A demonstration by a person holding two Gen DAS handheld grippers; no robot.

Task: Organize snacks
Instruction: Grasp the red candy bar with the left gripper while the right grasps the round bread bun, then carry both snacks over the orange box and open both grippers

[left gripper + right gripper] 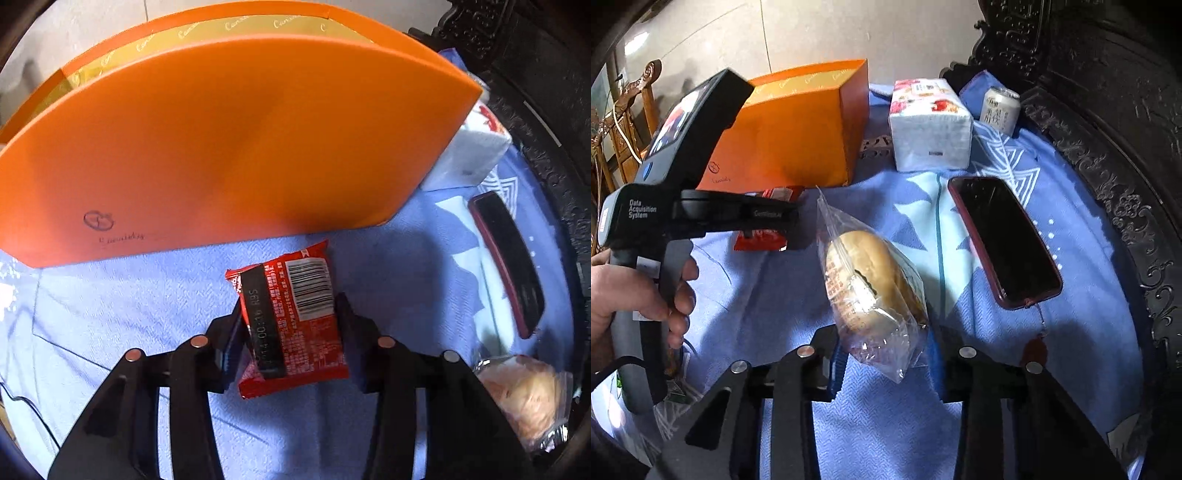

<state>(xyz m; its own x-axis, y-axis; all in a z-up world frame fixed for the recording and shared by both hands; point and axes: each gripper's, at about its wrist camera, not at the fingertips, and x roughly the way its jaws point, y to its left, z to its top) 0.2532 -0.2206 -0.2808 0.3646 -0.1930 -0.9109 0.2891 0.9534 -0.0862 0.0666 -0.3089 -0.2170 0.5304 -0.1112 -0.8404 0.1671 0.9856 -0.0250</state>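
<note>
The left tool (291, 325) grips the red snack packet (291, 317) by its two long edges, just above the blue cloth (110, 314) on the surface, in front of the orange box (221, 147). The right tool (882, 350) brackets the bagged bun (871, 284), though I cannot tell whether it grips. Lifting the packet well likely means a level carry over the box wall, releasing low. The phone (1004, 240) lies beside the bun.
</note>
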